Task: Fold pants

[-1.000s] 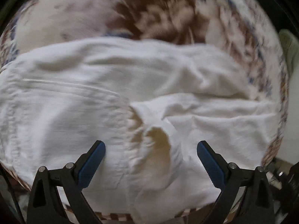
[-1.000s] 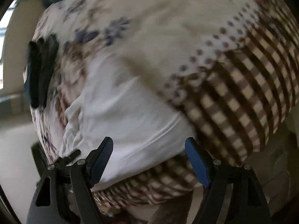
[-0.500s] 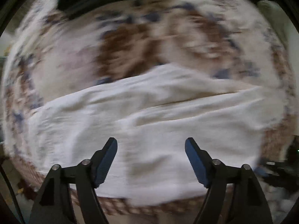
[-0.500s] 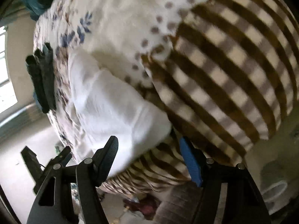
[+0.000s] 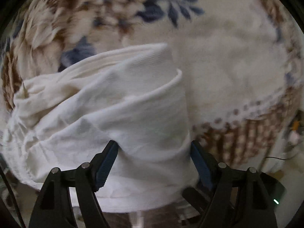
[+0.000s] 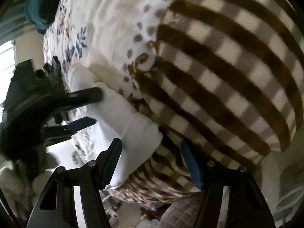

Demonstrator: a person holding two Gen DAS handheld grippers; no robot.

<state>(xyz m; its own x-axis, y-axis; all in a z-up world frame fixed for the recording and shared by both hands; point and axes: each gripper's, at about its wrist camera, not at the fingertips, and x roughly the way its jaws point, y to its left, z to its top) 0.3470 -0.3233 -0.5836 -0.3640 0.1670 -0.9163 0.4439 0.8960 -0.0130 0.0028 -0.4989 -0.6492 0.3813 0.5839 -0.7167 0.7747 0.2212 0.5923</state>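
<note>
Pants bundle may slip apart mid-fold

Pants (image 5: 117,117), white and bunched, lie on the patterned blanket (image 5: 218,38) at the bed's edge, lower centre of both frames. Left tongs (image 5: 153,161) pinch a thick fold after reopening slightly; right tongs (image 6: 150,163), just closing, straddle a corner, grip unclear. Loose layers could slide out and undo the fold.

Floral blanket (image 5: 218,38) with brown checked border (image 6: 228,66); teal cloth (image 6: 38,9) at far edge.

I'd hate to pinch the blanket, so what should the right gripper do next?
Probably nudge the right gripper toward the white pants before closing fully: its fingers have just been closing, with only the pants' corner between them, the checked blanket filling the rest.
</note>
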